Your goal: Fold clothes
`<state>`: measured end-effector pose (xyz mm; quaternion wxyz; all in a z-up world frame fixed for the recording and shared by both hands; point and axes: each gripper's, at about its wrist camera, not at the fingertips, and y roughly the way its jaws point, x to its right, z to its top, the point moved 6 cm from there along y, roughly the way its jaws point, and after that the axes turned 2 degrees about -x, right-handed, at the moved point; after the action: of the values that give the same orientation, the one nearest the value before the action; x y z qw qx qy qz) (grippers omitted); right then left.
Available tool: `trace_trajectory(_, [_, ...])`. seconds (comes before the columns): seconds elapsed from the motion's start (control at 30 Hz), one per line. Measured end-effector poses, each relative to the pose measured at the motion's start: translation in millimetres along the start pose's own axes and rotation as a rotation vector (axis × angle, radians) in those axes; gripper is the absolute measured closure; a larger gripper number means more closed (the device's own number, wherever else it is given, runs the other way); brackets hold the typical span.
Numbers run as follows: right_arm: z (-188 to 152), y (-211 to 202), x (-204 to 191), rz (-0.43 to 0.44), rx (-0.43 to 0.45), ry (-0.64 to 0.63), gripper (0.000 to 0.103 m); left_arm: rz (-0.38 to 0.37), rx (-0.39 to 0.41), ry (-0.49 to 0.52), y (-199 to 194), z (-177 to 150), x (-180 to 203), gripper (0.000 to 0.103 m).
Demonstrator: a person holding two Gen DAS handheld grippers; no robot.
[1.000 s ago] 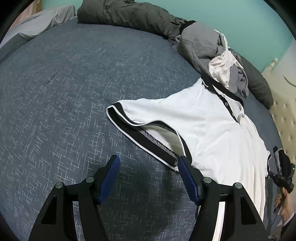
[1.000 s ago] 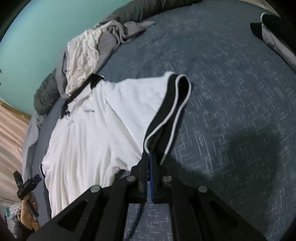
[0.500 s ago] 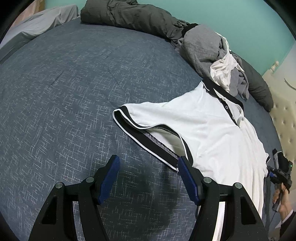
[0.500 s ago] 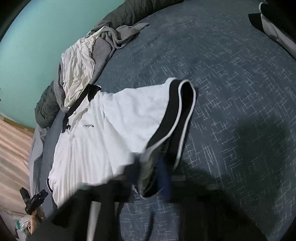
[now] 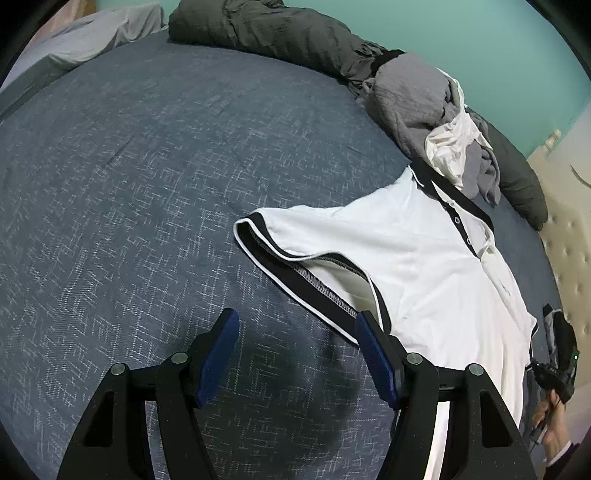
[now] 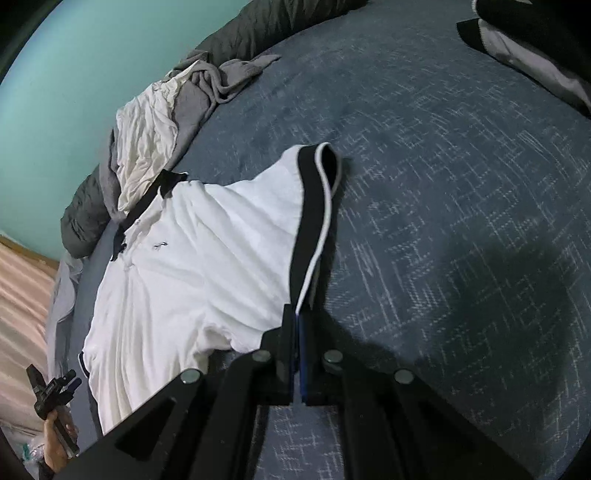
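A white polo shirt (image 5: 424, 266) with black collar and black sleeve cuffs lies face up on the blue bed cover (image 5: 147, 184). In the left wrist view my left gripper (image 5: 297, 315) is open low over the bed, its right fingertip against the black cuff (image 5: 295, 280) of the near sleeve. In the right wrist view the shirt (image 6: 207, 258) spreads to the left, and my right gripper (image 6: 297, 310) is shut on the near end of the black, white-piped sleeve cuff (image 6: 306, 221).
A pile of grey and white clothes (image 5: 436, 110) (image 6: 159, 125) sits past the collar, with a dark grey duvet (image 5: 266, 29) behind. A hand holding a black device (image 5: 557, 362) (image 6: 55, 391) is at the shirt's hem. Folded dark items (image 6: 535, 48) lie far right.
The right gripper's jaws were shut a second ago, apart and blurred half a second ago, and are shut on the cuff again. The sleeve in the left view has slid slightly right.
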<state>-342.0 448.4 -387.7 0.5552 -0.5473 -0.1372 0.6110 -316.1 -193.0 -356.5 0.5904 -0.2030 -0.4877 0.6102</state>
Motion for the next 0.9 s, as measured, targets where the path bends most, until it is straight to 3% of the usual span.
trace_trajectory(0.27, [6,-13,-8,0.021,0.057,-0.025,0.1,-0.039,0.016,-0.067,3,10,-5,0.034])
trace_trajectory(0.47, [4,-20,-8,0.006,0.076,-0.028,0.091,-0.104,0.016,-0.094,8,15,14,0.034])
trace_trajectory(0.63, [-2,-26,-14,0.03,0.063,-0.024,0.082,-0.134,-0.033,-0.09,27,10,28,0.037])
trace_trajectory(0.7, [-6,-29,-18,0.038,0.055,-0.042,0.081,-0.137,-0.05,-0.084,32,7,30,0.061])
trace_trajectory(0.77, [-10,-32,-22,0.043,0.048,-0.057,0.08,-0.128,-0.068,-0.074,36,2,30,0.096])
trace_trajectory(0.8, [-12,-34,-22,0.046,0.046,-0.06,0.08,-0.13,-0.068,-0.078,36,0,28,0.101])
trace_trajectory(0.9, [-17,-37,-23,0.055,0.04,-0.061,0.08,-0.136,-0.059,-0.093,30,-6,21,0.101])
